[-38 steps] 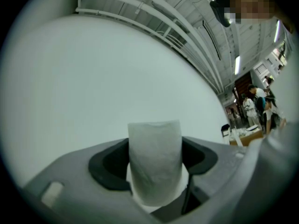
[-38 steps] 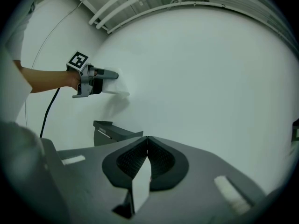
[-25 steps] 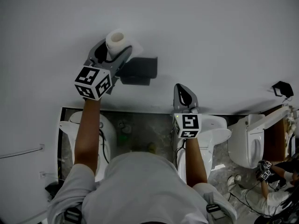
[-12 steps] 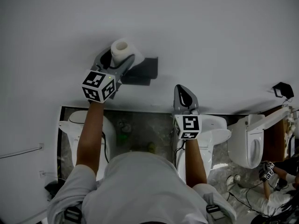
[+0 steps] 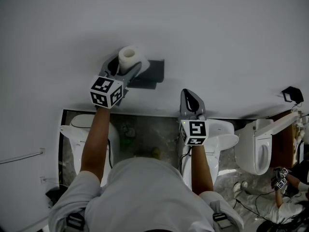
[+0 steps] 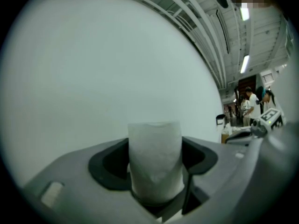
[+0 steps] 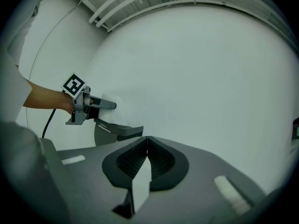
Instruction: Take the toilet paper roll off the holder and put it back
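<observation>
My left gripper (image 5: 126, 63) is shut on the white toilet paper roll (image 5: 129, 55), its jaws pressed on both sides of it. In the left gripper view the roll (image 6: 155, 157) stands upright between the dark pads, in front of the white wall. The roll sits just left of the dark holder (image 5: 149, 71) fixed to the wall, close to it or touching it. From the right gripper view the roll (image 7: 110, 110) sits just above the holder (image 7: 117, 131). My right gripper (image 5: 191, 96) hangs lower right, shut and empty, its pads (image 7: 138, 158) meeting at the tips.
The white wall fills most of every view. White toilets (image 5: 259, 148) stand below, one under each arm and one further right. A small black fitting (image 5: 292, 93) is on the wall at the right. A person (image 5: 284, 203) crouches at the lower right with cables.
My left gripper has carried the roll right and slightly down, towards the holder. The right gripper has stayed put.
</observation>
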The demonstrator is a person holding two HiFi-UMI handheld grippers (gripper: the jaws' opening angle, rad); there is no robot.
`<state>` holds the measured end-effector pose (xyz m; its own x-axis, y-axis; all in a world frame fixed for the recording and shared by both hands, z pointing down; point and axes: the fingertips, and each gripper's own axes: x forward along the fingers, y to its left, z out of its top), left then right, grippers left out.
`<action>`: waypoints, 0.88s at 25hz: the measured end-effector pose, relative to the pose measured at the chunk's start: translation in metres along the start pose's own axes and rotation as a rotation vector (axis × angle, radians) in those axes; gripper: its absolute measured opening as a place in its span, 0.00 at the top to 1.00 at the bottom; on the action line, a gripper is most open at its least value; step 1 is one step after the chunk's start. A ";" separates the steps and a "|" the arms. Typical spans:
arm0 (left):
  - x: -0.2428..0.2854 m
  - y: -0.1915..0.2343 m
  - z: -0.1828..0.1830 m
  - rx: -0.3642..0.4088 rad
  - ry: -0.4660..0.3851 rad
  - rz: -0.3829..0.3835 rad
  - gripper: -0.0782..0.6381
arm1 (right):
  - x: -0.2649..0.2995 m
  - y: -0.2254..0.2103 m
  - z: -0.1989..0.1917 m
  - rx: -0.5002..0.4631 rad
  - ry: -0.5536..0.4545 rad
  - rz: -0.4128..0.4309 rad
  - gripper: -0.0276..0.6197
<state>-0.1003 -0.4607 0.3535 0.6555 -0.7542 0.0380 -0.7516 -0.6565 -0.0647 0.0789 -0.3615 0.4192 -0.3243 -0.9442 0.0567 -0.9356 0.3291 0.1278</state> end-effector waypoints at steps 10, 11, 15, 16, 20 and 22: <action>0.001 -0.002 -0.004 -0.002 -0.017 -0.006 0.45 | -0.003 -0.002 -0.002 -0.005 0.008 -0.013 0.95; 0.002 -0.002 -0.004 0.000 -0.018 -0.006 0.45 | -0.003 -0.003 -0.002 -0.006 0.009 -0.014 0.95; 0.001 -0.003 -0.004 0.010 -0.016 -0.006 0.45 | -0.005 -0.003 -0.001 -0.007 0.010 -0.016 0.95; 0.001 -0.003 -0.004 0.013 -0.015 -0.006 0.45 | -0.005 -0.002 -0.001 -0.007 0.010 -0.016 0.95; 0.001 -0.003 -0.004 0.021 -0.012 -0.006 0.45 | -0.005 -0.001 -0.001 -0.008 0.011 -0.018 0.95; 0.001 -0.003 -0.005 0.024 -0.011 -0.005 0.44 | -0.006 -0.002 -0.001 -0.008 0.012 -0.019 0.95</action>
<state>-0.0976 -0.4597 0.3584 0.6599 -0.7508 0.0277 -0.7466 -0.6594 -0.0885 0.0825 -0.3569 0.4197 -0.3049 -0.9501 0.0662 -0.9403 0.3113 0.1373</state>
